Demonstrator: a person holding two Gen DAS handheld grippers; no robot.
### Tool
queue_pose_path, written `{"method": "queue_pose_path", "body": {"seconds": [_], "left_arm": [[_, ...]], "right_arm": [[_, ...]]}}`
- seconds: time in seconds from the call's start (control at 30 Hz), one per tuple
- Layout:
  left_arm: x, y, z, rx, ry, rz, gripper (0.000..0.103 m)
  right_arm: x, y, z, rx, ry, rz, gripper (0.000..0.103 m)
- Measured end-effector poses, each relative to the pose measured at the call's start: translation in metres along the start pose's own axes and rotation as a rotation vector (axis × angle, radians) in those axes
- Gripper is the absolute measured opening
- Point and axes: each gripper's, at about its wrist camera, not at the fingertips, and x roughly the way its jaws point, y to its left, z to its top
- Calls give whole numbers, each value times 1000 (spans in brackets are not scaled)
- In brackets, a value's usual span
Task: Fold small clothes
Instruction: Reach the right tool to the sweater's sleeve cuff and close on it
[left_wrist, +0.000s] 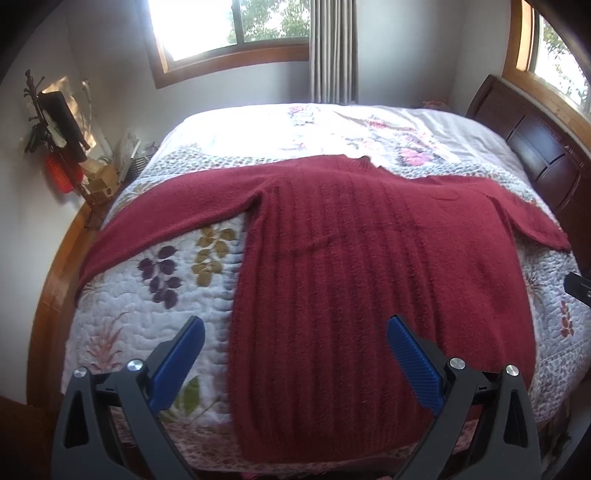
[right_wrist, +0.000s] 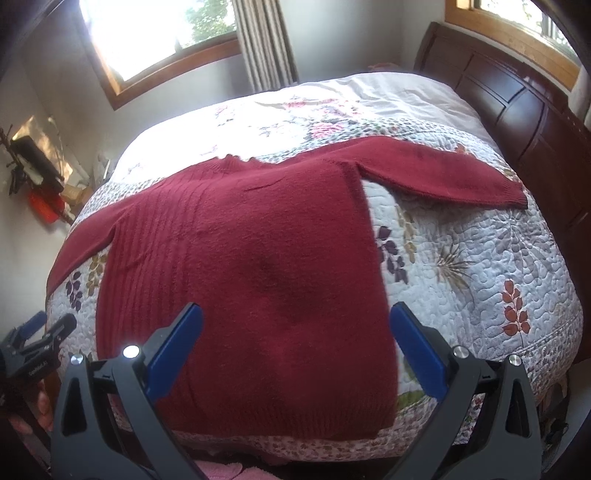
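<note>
A red sweater (left_wrist: 332, 258) lies flat on the quilted bed (left_wrist: 155, 302), sleeves spread to either side, hem toward me, laid out, I judge, so folding can start; my left tongs (left_wrist: 295, 369) hover wide over its lower left edge, holding nothing; my right tongs (right_wrist: 295, 354) hover wide over the lower right edge (right_wrist: 384, 332), also empty.

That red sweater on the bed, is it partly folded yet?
Not yet. The red sweater is spread flat on the quilt, both sleeves out: that looks done. Nothing is in hand; the left gripper and right gripper are open above the hem. Every fold is left.
</note>
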Motion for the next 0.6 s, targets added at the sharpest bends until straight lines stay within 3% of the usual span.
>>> {"method": "queue_pose_path", "body": {"seconds": [0.1, 0.23, 0.3, 0.37, 0.43, 0.6], "left_arm": [[17, -21, 6, 0, 42, -11, 99], [33, -57, 25, -26, 3, -24, 99], [41, -78, 40, -46, 2, -53, 99], [57, -106, 62, -54, 56, -72, 99], [74, -135, 82, -44, 82, -57, 99], [115, -215, 133, -63, 71, -121, 99]], "right_arm": [[10, -42, 13, 26, 3, -32, 100], [22, -108, 38, 74, 9, -41, 100], [30, -142, 54, 86, 12, -51, 100], [42, -186, 78, 92, 10, -64, 100], [59, -229, 99, 110, 30, -80, 100], [114, -332, 135, 182, 103, -92, 100]]}}
